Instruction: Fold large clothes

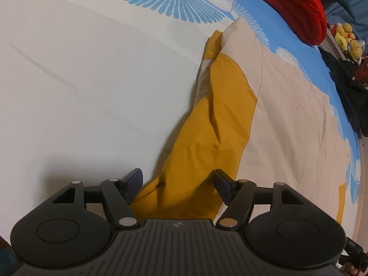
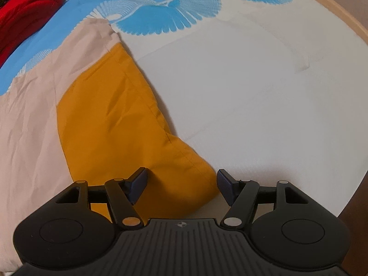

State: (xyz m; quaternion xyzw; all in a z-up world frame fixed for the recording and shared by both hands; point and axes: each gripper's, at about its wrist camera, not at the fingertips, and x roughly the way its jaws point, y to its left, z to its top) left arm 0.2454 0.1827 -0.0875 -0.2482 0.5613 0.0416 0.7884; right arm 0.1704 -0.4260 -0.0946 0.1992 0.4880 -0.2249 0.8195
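Note:
A large garment with mustard-yellow sleeves and a beige body lies on the bed. In the left wrist view one yellow sleeve [image 1: 216,119] runs away from me beside the beige body [image 1: 296,115]. My left gripper [image 1: 178,185] is open, its jaws standing on either side of the sleeve's near end. In the right wrist view the other yellow sleeve [image 2: 110,119] lies against the beige body [image 2: 32,119]. My right gripper [image 2: 181,186] is open, its jaws astride the sleeve's rounded cuff end.
The bed sheet [image 1: 80,80] is white with blue fan patterns [image 2: 165,11]. A red folded garment [image 1: 296,4] lies at the far edge, also in the right wrist view [image 2: 25,11]. Yellow plush toys [image 1: 347,39] and dark clutter sit beyond the bed. A wooden bed edge [image 2: 340,9] curves at right.

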